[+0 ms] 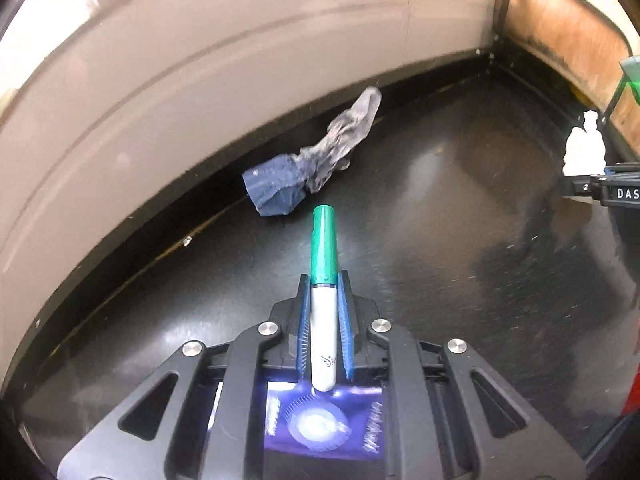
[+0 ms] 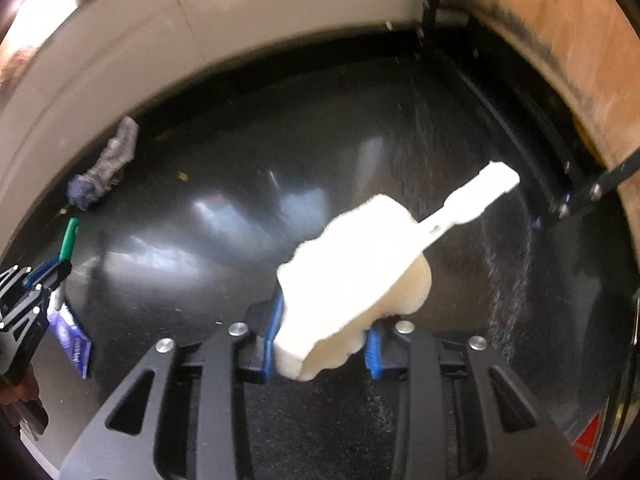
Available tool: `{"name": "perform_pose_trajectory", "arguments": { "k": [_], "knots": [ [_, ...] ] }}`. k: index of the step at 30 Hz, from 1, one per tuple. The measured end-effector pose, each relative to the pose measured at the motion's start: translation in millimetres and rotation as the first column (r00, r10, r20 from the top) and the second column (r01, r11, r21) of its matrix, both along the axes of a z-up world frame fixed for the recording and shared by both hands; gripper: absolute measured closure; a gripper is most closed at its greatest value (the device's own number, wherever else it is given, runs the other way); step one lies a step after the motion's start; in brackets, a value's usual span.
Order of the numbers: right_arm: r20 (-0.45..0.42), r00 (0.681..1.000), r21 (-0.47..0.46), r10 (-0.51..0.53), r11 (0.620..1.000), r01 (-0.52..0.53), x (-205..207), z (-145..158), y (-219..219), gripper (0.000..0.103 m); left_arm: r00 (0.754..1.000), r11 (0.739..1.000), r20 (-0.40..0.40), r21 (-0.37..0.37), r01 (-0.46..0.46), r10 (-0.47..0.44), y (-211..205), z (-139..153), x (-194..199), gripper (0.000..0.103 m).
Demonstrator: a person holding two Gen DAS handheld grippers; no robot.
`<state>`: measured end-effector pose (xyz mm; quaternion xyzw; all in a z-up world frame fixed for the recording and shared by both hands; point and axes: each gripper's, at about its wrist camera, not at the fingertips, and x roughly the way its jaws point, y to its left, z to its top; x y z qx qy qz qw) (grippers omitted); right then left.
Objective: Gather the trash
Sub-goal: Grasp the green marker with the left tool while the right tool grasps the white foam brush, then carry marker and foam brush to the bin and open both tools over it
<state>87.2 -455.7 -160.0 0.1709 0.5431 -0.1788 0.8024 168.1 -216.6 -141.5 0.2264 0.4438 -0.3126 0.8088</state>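
My left gripper (image 1: 323, 280) is shut on a white marker with a green cap (image 1: 323, 264), which points forward over the black table (image 1: 460, 240). A crumpled grey and blue sock (image 1: 308, 164) lies just ahead of it by the wall. My right gripper (image 2: 320, 320) is shut on a white foam piece with a narrow handle-like end (image 2: 360, 264), held above the table. In the right wrist view the left gripper (image 2: 44, 276) with the marker (image 2: 68, 240) is at the far left, and the sock (image 2: 104, 164) lies beyond it.
A beige wall (image 1: 200, 60) runs along the table's far edge. A wooden panel in a black frame (image 1: 568, 32) closes the right side. A purple and blue packet (image 2: 72, 340) lies under the left gripper. A green object (image 1: 632, 76) is at the far right.
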Motion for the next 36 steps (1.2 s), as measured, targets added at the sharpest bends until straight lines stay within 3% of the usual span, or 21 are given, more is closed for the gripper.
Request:
{"name": "perform_pose_trajectory", "arguments": {
  "k": [7, 12, 20, 28, 32, 33, 35, 36],
  "knots": [
    [0.080, 0.987, 0.003, 0.141, 0.990, -0.142, -11, 45, 33, 0.070, 0.989, 0.989, -0.038, -0.022, -0.147, 0.146, 24, 39, -48, 0.090],
    [0.097, 0.957, 0.000, 0.273, 0.962, -0.274, -43, 56, 79, 0.070, 0.972, 0.972, -0.019, -0.012, -0.233, 0.233, 52, 54, -108, 0.090],
    [0.092, 0.881, 0.019, 0.463, 0.884, -0.467, -83, 50, 167, 0.070, 0.938, 0.939, -0.049, 0.007, -0.345, 0.345, 108, 49, -179, 0.090],
    [0.100, 0.802, 0.013, 0.589, 0.805, -0.593, -96, 60, 219, 0.069, 0.890, 0.890, -0.039, -0.014, -0.455, 0.454, 147, 55, -196, 0.090],
    [0.134, 0.725, -0.007, 0.675, 0.732, -0.681, -88, 78, 262, 0.069, 0.846, 0.846, 0.003, -0.040, -0.532, 0.533, 180, 71, -202, 0.090],
    [0.145, 0.699, -0.012, 0.700, 0.708, -0.706, -85, 82, 276, 0.069, 0.824, 0.824, 0.017, -0.046, -0.565, 0.566, 194, 76, -205, 0.090],
    [0.175, 0.615, -0.027, 0.769, 0.628, -0.777, -80, 95, 320, 0.069, 0.780, 0.780, 0.033, -0.060, -0.623, 0.625, 223, 84, -212, 0.090],
    [0.190, 0.565, -0.032, 0.803, 0.580, -0.814, -79, 101, 346, 0.069, 0.744, 0.745, 0.044, -0.069, -0.664, 0.667, 244, 89, -219, 0.090]
  ]
}}
